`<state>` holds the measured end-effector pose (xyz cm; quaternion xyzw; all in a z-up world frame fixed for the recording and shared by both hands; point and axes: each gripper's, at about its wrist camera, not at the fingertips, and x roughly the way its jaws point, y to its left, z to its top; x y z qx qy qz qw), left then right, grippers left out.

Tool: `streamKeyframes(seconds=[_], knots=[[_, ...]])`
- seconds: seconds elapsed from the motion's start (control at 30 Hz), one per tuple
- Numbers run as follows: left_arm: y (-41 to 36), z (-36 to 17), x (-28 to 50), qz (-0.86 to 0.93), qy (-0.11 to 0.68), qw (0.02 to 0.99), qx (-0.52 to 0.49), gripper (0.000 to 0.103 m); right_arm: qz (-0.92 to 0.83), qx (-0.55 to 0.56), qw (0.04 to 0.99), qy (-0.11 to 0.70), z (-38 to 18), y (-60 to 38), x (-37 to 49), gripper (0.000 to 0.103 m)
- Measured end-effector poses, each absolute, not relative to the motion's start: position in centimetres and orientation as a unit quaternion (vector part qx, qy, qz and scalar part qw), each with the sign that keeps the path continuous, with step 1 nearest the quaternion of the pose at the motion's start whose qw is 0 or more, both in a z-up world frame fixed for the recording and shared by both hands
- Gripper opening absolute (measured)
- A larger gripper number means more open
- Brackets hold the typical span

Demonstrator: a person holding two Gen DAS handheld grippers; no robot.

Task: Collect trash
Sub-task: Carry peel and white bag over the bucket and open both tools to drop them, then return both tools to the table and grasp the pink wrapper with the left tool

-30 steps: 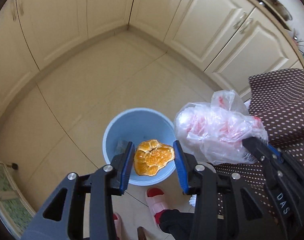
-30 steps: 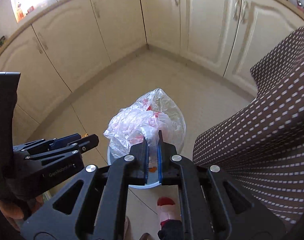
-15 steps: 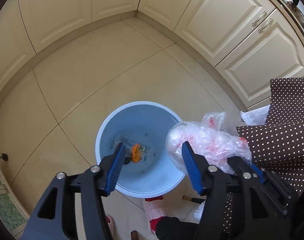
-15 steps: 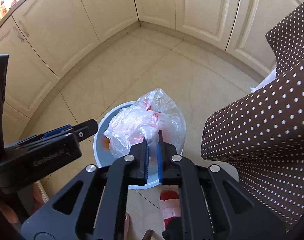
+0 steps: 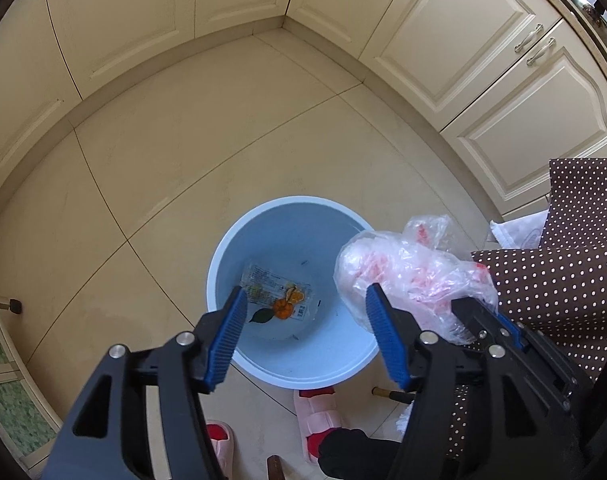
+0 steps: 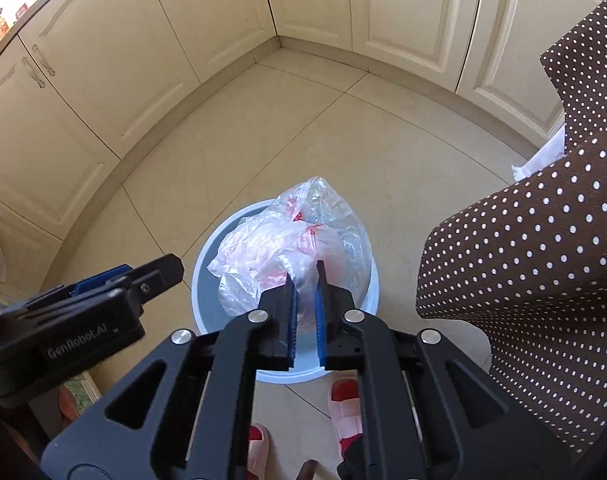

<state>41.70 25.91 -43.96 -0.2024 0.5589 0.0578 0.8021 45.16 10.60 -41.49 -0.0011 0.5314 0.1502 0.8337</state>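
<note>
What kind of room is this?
Probably a home kitchen: cream cabinets line the walls, a pan sits on the counter, and a blue bin stands on the tiled floor.

Large cream floor tiles (image 5: 207,168) cover the kitchen floor, split by thin dark grout lines that run on the diagonal. Cream cabinets (image 6: 115,80) with raised panel doors close the far corner on both sides — a plain plinth runs along their foot, and small metal handles (image 5: 539,46) sit on the doors at the right. Above that side a dark worktop edge carries a metal pan (image 5: 591,4). A brown cloth with white dots (image 6: 543,264) hangs in from the right. At the lower left lies a green patterned mat (image 5: 7,392) — daylight falls bright on the counter (image 6: 19,8) at upper left
</note>
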Motion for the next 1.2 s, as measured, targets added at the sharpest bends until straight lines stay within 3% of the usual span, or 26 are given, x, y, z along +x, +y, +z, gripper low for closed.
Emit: streamKeyframes(seconds=[0.4,0.7,1.0,1.2], knots=[[26.8,-43.9,41.4,0.062,0.556,0.8,-0.216,0.061,0.149,0.01,0.833,0.532,-41.7,12.9,46.1,0.015],[27.0,-43.2,41.0,0.061,0.55,0.803,-0.222,0.061,0.133,0.014,0.836,0.532,-41.5,12.0,45.9,0.043],[25.4,-39.2,38.9,0.037,0.523,0.824,-0.212,0.061,0.137,-0.002,0.853,0.503,-37.1,10.1,43.2,0.043],[22.4,-32.1,36.4,0.011,0.471,0.862,-0.188,0.061,0.136,-0.018,0.884,0.448,-30.3,7.4,39.8,0.043]])
